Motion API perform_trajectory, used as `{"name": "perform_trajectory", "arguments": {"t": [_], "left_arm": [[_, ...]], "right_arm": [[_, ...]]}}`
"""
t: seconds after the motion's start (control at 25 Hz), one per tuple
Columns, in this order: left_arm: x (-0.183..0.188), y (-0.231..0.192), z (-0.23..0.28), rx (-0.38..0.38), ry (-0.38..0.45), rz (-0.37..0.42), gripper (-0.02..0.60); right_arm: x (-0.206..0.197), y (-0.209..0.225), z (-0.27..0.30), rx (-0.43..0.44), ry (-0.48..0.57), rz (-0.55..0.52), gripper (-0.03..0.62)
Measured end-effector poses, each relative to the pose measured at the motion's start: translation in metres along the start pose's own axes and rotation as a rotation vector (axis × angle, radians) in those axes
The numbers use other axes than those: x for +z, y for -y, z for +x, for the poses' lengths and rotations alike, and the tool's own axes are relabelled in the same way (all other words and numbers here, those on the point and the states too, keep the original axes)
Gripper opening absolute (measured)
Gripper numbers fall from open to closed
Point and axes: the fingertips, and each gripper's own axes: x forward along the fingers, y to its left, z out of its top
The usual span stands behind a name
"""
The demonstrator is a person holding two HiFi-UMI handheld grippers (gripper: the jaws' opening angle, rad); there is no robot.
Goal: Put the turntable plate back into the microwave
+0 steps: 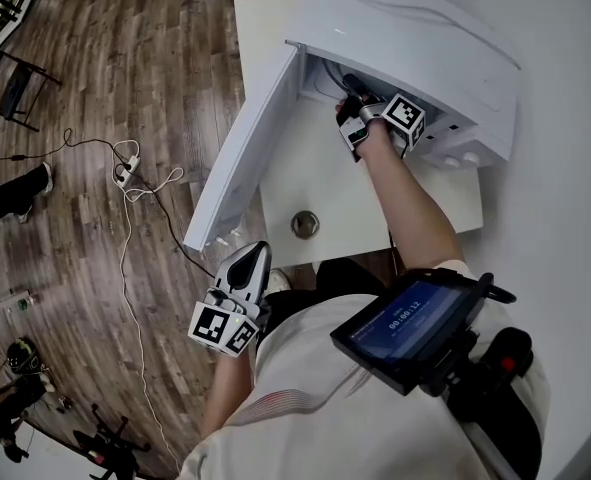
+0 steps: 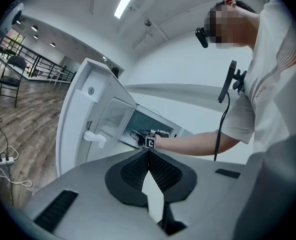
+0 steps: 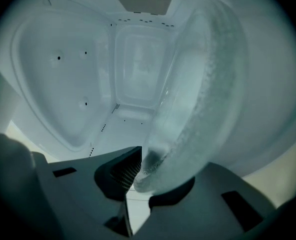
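Right tongs [image 3: 139, 176] pinch only the rim of the glass turntable plate [image 3: 203, 84], which stands nearly on edge inside the microwave [image 1: 415, 38]. With so narrow a bite it could pivot, slip or knock a wall. Left tongs [image 2: 149, 166] hang closed and empty just off the worktop's [image 1: 305, 168] near edge.
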Motion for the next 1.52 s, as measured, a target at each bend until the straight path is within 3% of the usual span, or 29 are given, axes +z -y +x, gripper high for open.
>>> {"name": "perform_trajectory", "arguments": {"t": [0.52, 0.88, 1.24, 1.52], "left_arm": [[0.002, -0.001, -0.001, -0.01, -0.016, 0.006, 0.009], [-0.001, 0.001, 0.001, -0.037, -0.034, 0.005, 0.009], [-0.003, 0.001, -0.002, -0.041, -0.028, -0.004, 0.009], [-0.004, 0.003, -0.001, -0.053, -0.025, -0.01, 0.009]], "right_arm": [[0.005, -0.001, 0.01, -0.007, 0.069, 0.063, 0.051], [0.0, 0.005, 0.008, -0.032, 0.031, 0.164, 0.052], [0.001, 0.005, 0.005, -0.022, 0.001, 0.288, 0.162], [-0.003, 0.008, -0.007, -0.059, 0.052, 0.18, 0.175]]}}
